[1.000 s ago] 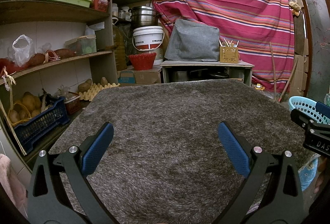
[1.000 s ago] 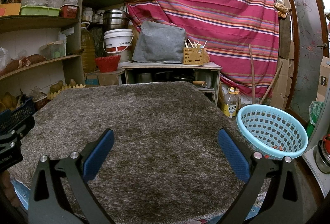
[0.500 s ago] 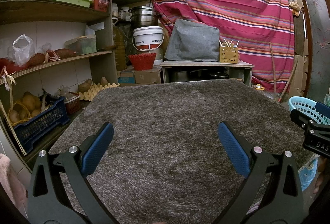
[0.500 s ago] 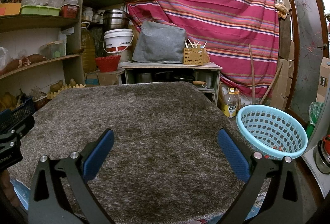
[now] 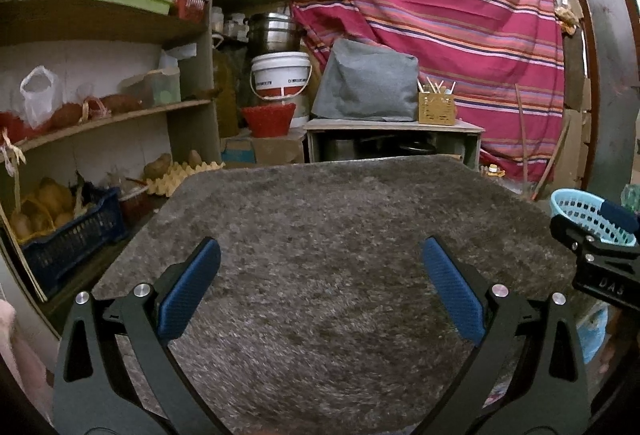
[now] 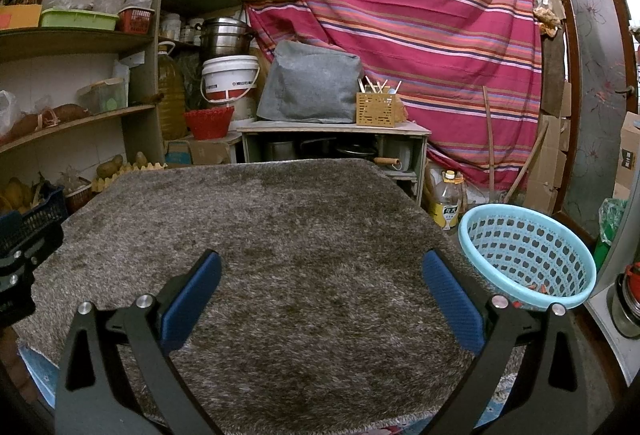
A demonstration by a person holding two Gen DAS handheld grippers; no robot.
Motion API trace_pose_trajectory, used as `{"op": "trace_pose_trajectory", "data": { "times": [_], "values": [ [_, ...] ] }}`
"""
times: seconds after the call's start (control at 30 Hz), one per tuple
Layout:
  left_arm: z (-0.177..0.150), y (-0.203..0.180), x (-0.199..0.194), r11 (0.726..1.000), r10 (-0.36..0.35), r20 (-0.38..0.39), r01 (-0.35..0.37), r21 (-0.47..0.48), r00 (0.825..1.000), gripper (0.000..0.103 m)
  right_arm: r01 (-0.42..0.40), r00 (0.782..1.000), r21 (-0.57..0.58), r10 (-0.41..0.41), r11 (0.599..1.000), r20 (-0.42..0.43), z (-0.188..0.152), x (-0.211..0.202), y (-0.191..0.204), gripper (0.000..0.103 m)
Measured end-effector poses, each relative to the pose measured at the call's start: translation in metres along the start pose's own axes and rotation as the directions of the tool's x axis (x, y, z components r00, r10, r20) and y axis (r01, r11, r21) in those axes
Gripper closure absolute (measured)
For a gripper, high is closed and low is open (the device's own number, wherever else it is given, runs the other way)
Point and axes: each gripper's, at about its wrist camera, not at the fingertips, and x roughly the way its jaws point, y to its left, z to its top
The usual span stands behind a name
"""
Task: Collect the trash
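Both sets of jaws gaping wide and holding nothing, left gripper (image 5: 320, 275) and right gripper (image 6: 322, 277) poised above the shaggy grey rug (image 6: 280, 235) covering the table. No trash visible on the rug; only small reddish scraps, too small to identify, low in the blue basket (image 6: 526, 255) at 3 o'clock, probably light and limp, best pinched at an edge. Nothing in the way; shelves (image 5: 100, 115) at 9 o'clock, cabinet (image 6: 336, 143) at 12.

Both wrist cameras are looking forward, low and close over the shaggy worktop (image 5: 320, 255) – sharing the striped curtain (image 6: 400, 15) ahead; the right view is sitting further right.
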Motion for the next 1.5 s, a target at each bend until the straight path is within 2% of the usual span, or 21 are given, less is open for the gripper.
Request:
{"op": "trace_pose_trajectory", "data": {
  "times": [0.33, 0.63, 1.5],
  "values": [
    [-0.001, -0.007, 0.0, 1.0, 0.014, 0.004, -0.014, 0.023, 1.0, 0.005, 0.0, 1.0, -0.002, 0.0, 1.0, 0.001, -0.001, -0.001, 0.0, 0.004],
    [0.003, 0.002, 0.003, 1.0, 0.013, -0.016, -0.013, -0.016, 1.0, 0.005, -0.001, 1.0, -0.002, 0.001, 1.0, 0.0, -0.001, -0.001, -0.001, 0.004],
    [0.003, 0.006, 0.005, 1.0, 0.022, -0.018, -0.022, -0.021, 1.0, 0.005, -0.001, 1.0, -0.005, 0.001, 1.0, -0.001, -0.001, -0.001, 0.0, 0.004]
  ]
}}
